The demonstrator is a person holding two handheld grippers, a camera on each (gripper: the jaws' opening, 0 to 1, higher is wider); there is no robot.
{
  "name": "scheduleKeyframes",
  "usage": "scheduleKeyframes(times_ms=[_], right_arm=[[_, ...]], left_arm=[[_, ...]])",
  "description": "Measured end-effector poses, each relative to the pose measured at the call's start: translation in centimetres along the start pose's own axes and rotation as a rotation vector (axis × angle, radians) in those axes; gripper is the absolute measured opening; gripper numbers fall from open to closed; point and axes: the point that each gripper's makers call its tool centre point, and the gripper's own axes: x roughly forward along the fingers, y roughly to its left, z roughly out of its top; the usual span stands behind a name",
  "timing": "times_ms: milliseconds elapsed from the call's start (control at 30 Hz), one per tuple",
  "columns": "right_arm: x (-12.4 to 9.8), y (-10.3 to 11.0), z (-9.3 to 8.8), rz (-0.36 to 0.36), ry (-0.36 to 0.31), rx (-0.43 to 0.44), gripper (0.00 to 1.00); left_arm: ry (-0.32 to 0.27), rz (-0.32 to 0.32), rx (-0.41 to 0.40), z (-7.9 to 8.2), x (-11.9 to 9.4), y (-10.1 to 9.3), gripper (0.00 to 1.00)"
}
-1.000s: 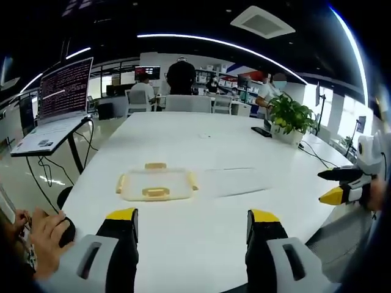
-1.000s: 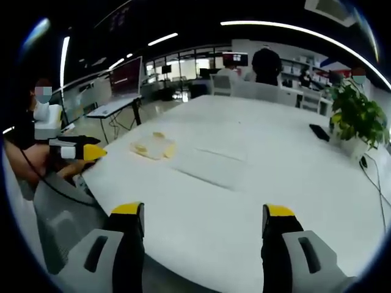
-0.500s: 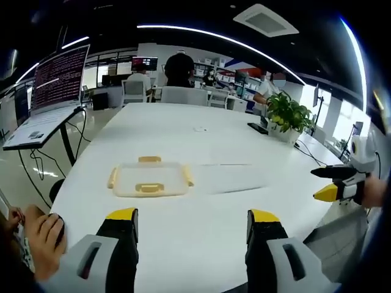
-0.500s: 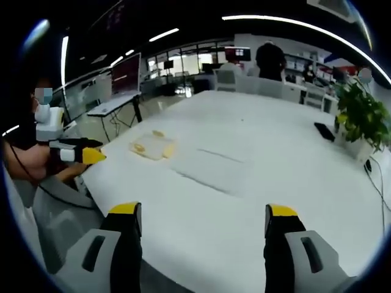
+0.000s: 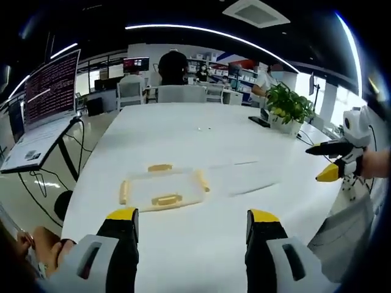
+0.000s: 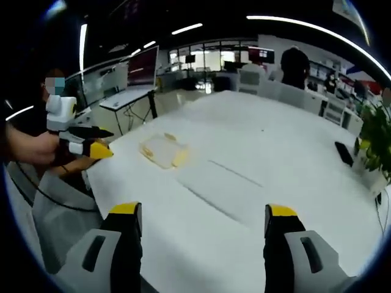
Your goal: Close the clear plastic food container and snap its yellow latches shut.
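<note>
Now nearer and rotated in the left gripper view compared with 0.5 s ago, though likely from camera motion: clear flat plastic food container [image 5: 162, 190] with yellow latches [image 5: 167, 199], lying on the large white oval table [image 5: 201, 140], toward its near left edge. 4 latches visible around the rim, 1 per side. Seen smaller in the right gripper view [image 6: 163, 150], ahead and to the left, well apart from both grippers.

Left gripper [image 5: 190, 223] held above the table edge just short of the container, yellow-tipped black jaws spread wide, nothing between them. Seen also from the side in the right gripper view [image 6: 98, 145], held in a hand [image 6: 36, 149].

Right gripper [image 6: 201, 217] over the table's near edge, jaws likewise spread and empty; visible at the right of the left gripper view [image 5: 330, 162].

Farther out: green potted plant [image 5: 287, 110], open laptop on a stand [image 5: 43, 110], dark phone [image 5: 259, 121], people standing in the background [image 5: 173, 67].
</note>
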Motion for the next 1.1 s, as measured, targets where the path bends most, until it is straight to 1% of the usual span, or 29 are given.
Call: scheduleKeyframes(times_ms=[167, 267, 300, 500, 767, 900, 1000, 1100], right_arm=[[1.3, 0.6, 1.6, 0.042, 0.000, -0.044, 0.80], [2.1, 0.8, 2.3, 0.066, 0.012, -0.063, 0.80], [2.3, 0.9, 2.7, 0.074, 0.004, -0.069, 0.80], [3.8, 1.7, 4.0, 0.125, 0.025, -0.126, 0.79], [5.8, 2.6, 5.9, 0.193, 0.040, -0.201, 0.79], [6.8, 3.0, 6.5, 0.220, 0.052, -0.235, 0.79], [7.5, 3.4, 6.6, 0.249, 0.069, -0.258, 0.79], [8.1, 3.7, 6.7, 0.273, 0.085, -0.291, 0.79]], left_arm=[[-0.006, -0.008, 0.034, 1.0, 0.8, 1.0, 0.67], [-0.005, -0.019, 0.059, 1.4, 1.2, 1.3, 0.67], [-0.004, -0.023, 0.071, 1.5, 1.4, 1.4, 0.67], [0.001, -0.067, 0.115, 2.3, 2.4, 2.0, 0.67], [0.032, -0.116, 0.211, 2.8, 3.4, 2.6, 0.66], [0.042, -0.135, 0.238, 3.0, 3.7, 3.2, 0.66], [0.049, -0.150, 0.257, 3.1, 3.9, 3.7, 0.66], [0.074, -0.178, 0.282, 2.9, 4.1, 4.2, 0.66]])
